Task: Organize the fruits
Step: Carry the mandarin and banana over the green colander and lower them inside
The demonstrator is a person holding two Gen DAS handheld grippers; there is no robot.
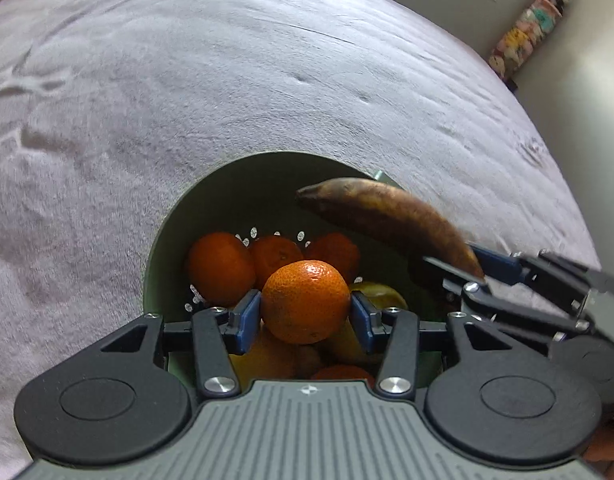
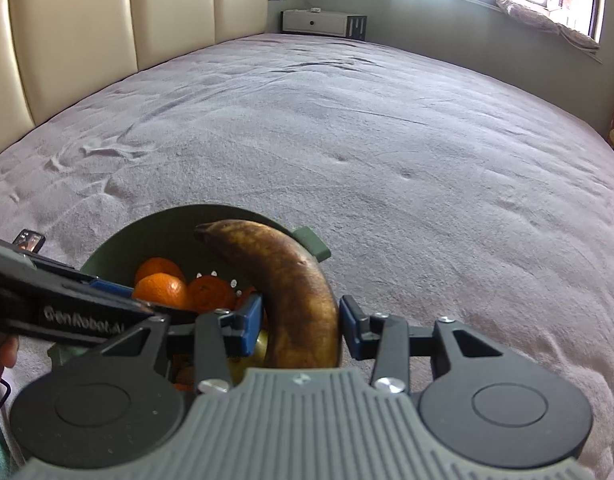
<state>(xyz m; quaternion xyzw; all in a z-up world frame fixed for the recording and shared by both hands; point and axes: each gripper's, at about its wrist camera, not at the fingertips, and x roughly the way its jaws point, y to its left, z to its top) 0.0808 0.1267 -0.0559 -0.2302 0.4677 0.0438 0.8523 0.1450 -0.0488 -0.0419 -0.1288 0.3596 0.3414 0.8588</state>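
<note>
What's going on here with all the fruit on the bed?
A person is sorting fruit with a handheld tool in each hand, over a green colander on the bed. The left tool has a mandarin between its pads, just above more oranges piled in the colander. The right tool holds a very brown banana over the colander's rim. Both fruits hang over the colander.

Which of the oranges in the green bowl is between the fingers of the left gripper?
The frontmost, brightest orange, sitting on top of the pile between the left gripper's blue pads. The other oranges lie behind it, deeper in the green bowl.
</note>
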